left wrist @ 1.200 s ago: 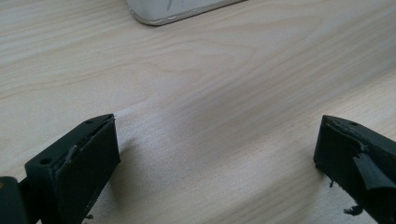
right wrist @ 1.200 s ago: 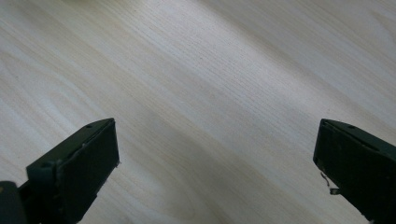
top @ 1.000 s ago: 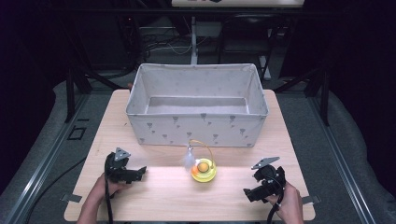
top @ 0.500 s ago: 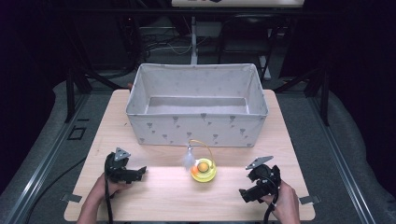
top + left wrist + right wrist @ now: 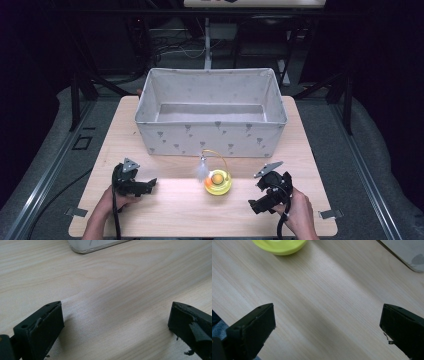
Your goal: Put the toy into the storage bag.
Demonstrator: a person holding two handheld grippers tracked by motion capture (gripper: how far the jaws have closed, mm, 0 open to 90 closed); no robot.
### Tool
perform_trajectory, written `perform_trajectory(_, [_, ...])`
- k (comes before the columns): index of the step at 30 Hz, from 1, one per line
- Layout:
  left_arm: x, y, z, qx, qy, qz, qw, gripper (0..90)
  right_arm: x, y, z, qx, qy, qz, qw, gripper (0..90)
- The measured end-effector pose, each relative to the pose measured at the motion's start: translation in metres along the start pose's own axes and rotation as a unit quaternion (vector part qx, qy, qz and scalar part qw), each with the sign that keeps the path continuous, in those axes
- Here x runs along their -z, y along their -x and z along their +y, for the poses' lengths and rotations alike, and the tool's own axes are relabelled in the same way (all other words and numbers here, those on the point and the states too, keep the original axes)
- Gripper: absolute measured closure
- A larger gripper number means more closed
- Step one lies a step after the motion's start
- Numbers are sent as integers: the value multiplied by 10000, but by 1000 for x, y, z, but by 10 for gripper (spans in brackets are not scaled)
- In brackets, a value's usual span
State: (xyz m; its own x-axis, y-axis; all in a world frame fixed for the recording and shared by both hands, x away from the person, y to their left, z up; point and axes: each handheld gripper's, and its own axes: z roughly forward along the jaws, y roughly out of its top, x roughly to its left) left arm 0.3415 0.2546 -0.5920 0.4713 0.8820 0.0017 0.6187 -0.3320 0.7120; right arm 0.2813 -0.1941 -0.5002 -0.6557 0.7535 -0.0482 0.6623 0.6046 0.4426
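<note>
Grey fabric bin (image 5: 210, 131) carries printed shapes, unreadable.

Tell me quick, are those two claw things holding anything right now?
Left gripper: open, holding nothing.
Right gripper: open, holding nothing.

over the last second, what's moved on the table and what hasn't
The right gripper has slid a little left along the table, toward the yellow toy, jaws wide open and holding nothing. The left gripper, also open, the toy and the fabric bin stayed where they were.
</note>
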Motion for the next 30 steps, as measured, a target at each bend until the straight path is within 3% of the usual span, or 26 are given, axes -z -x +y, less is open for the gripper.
perform_trajectory(15, [0,0,0,9,10,1,10000,1,3,-11,40,444,-56,96,9990,1])
perform_trajectory(30, [0,0,0,9,10,1,10000,1,7,-20,85,918,-45,282,9954,0])
